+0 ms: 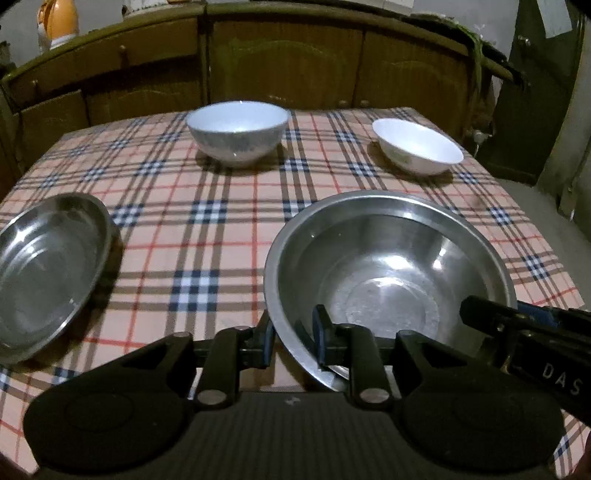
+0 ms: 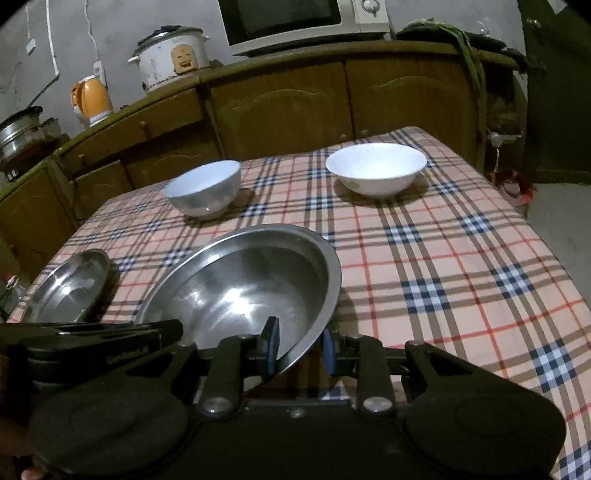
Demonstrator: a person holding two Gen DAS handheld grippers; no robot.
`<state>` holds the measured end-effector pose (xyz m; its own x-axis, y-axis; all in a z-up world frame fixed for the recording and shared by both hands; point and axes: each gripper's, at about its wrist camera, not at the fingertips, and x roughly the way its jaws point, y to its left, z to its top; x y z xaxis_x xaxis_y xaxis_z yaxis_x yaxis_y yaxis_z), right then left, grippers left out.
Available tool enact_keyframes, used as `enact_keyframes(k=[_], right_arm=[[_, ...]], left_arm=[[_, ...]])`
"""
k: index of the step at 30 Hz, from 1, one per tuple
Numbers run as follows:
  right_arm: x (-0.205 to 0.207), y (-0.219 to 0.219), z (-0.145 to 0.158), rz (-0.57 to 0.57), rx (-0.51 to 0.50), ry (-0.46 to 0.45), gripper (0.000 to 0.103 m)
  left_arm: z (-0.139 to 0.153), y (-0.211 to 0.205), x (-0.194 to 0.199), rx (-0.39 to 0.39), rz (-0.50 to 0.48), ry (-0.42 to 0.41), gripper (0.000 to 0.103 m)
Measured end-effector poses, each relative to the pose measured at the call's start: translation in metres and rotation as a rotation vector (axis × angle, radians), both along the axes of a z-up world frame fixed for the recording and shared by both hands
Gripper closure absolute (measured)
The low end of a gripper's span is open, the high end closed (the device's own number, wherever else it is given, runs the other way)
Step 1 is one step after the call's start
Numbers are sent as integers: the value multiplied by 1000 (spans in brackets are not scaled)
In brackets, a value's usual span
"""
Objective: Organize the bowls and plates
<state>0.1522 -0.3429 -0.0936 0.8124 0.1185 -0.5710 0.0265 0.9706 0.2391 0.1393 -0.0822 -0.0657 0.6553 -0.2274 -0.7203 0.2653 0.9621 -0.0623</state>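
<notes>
A large steel bowl (image 1: 388, 273) sits near the front of the checked tablecloth; it also shows in the right wrist view (image 2: 243, 288). My left gripper (image 1: 293, 339) is shut on its near-left rim, one finger inside and one outside. My right gripper (image 2: 301, 347) is shut on its near-right rim the same way, and shows at the right of the left wrist view (image 1: 517, 325). A steel plate (image 1: 48, 269) lies at the left (image 2: 70, 288). A pale blue bowl (image 1: 238, 129) and a white bowl (image 1: 417, 147) stand at the far side (image 2: 203, 188) (image 2: 376, 168).
The table (image 1: 207, 236) has its right edge close to the white bowl. Brown cabinets (image 2: 280, 107) stand right behind it, with a rice cooker (image 2: 170, 55), an orange kettle (image 2: 92, 98) and a microwave (image 2: 295, 18) on top.
</notes>
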Motion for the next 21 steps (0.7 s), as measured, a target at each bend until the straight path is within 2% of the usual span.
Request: enact_keyframes(k=[17,21], right_arm=[[0,-7,-10,-23,14,32,72],[0,-9,-9,-34,11,31,71]], left_arm=[[-6,-7,-2,3,-10,-3,78],[-5,-8,-2,6,-12,-6,73]])
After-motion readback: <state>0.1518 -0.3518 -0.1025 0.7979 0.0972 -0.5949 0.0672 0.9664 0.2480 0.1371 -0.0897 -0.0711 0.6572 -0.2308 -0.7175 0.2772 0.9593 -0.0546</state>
